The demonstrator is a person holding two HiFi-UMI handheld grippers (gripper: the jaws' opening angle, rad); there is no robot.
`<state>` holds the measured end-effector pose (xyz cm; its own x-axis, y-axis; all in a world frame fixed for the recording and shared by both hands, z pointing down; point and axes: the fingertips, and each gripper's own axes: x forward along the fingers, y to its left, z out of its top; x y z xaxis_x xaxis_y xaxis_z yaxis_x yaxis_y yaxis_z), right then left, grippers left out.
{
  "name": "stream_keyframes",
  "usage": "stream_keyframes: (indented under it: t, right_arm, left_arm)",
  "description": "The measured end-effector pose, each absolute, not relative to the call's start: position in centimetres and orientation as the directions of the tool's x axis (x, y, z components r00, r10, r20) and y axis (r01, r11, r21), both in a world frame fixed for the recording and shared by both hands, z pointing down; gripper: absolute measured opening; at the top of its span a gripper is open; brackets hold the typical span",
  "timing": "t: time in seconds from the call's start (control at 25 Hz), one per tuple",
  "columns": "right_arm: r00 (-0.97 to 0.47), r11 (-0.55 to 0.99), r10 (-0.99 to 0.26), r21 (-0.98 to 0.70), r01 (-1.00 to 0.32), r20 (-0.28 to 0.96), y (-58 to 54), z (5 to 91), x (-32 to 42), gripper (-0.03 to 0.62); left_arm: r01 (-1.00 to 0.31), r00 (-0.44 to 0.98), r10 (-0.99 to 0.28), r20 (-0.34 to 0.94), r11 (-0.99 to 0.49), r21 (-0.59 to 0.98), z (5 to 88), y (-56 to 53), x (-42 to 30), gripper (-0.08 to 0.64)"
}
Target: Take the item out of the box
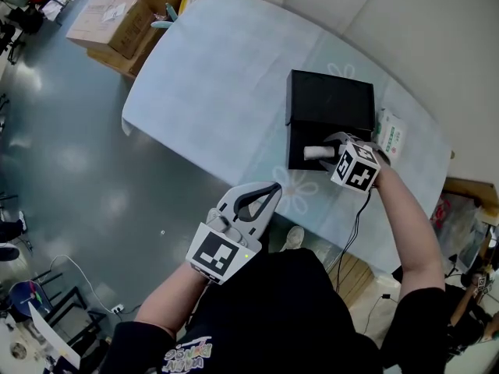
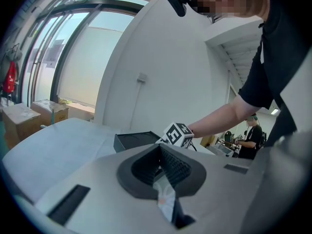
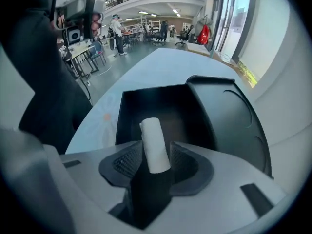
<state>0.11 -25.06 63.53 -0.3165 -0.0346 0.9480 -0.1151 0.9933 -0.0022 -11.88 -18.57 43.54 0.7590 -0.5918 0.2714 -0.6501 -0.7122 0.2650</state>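
Note:
A black box (image 1: 300,135) stands open on the pale blue tablecloth (image 1: 226,76), its lid (image 1: 331,98) folded back behind it. A white roll (image 1: 317,153) lies inside the box. My right gripper (image 1: 335,145) points steeply down into the box. In the right gripper view the roll (image 3: 154,143) sits between the right gripper's (image 3: 155,156) parted jaws, with the pads (image 3: 126,161) just off its sides. My left gripper (image 1: 273,187) hangs at the table's near edge, away from the box, jaws together and empty. From the left gripper (image 2: 161,167) view the box (image 2: 134,140) shows far ahead.
A small green and white carton (image 1: 390,135) lies right of the box. Cardboard boxes (image 1: 109,22) stand on the floor beyond the table's far left end. A cable (image 1: 355,224) hangs off the near table edge below my right arm.

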Motion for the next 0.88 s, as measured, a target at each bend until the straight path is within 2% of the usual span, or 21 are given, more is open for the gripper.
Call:
stream_keyframes:
  t: [0.32, 0.68, 0.88]
  right_arm:
    - [-0.259, 0.999, 0.018, -0.028, -0.036, 0.966, -24.9, 65.3, -0.3, 0.184]
    - [-0.254, 1.000, 0.010, -0.016, -0.022, 0.967, -25.0, 65.7, -0.4, 0.184]
    - [-0.263, 1.000, 0.001, -0.007, -0.020, 0.965, -24.9, 65.8, -0.4, 0.153]
  left_arm:
    - [-0.657, 0.754, -0.593, 0.285, -0.700, 0.282, 44.3, -19.1, -12.4, 0.008]
    - [-0.663, 0.747, -0.596, 0.294, -0.693, 0.283, 44.6, -19.0, -12.2, 0.008]
    - [-0.658, 0.752, -0.591, 0.292, -0.702, 0.274, 44.4, -18.6, -11.5, 0.008]
